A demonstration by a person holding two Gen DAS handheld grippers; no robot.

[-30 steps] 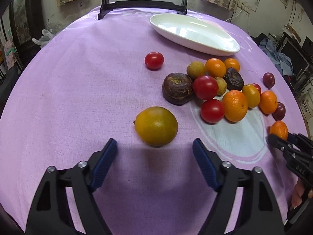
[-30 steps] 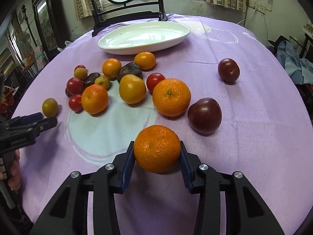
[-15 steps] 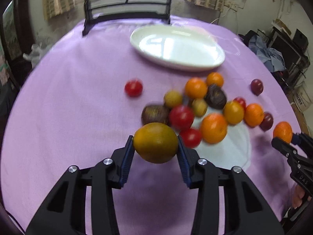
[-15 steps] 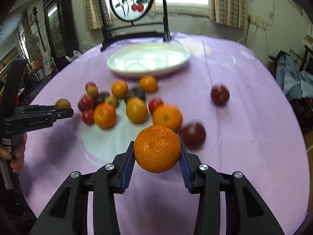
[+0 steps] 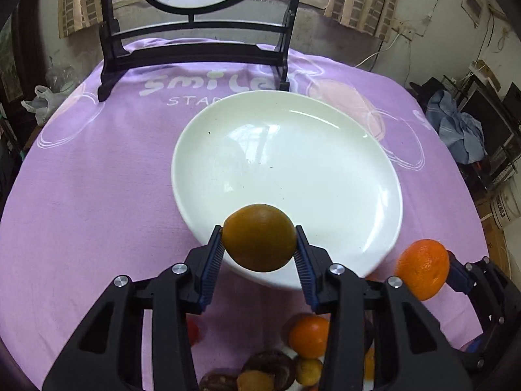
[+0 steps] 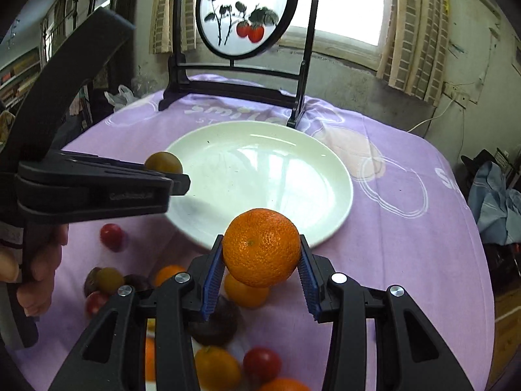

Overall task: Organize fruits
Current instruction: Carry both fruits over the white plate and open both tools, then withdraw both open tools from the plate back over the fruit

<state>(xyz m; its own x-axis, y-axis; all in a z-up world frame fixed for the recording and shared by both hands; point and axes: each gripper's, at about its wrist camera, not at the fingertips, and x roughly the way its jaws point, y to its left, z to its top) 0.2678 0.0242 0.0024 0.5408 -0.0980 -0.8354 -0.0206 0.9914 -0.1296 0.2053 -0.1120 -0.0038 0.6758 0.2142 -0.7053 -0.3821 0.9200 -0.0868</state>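
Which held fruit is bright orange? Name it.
The mandarin in the right gripper: bright orange, pebbled peel. The left gripper holds a duller yellow-green fruit.

"smile" and "STA" on purple tablecloth (image 5: 97,179)

Daylight from the window (image 6: 345,3) glares on the plate (image 5: 374,176); fisheye-bent edges, blurred foreground fruit

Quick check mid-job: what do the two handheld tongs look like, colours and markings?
Both the left tongs and right tongs are matte black plastic with ribbed blue pads and silver screws. Faint embossed lettering marks the left tongs' side; a bare hand grips its handle.
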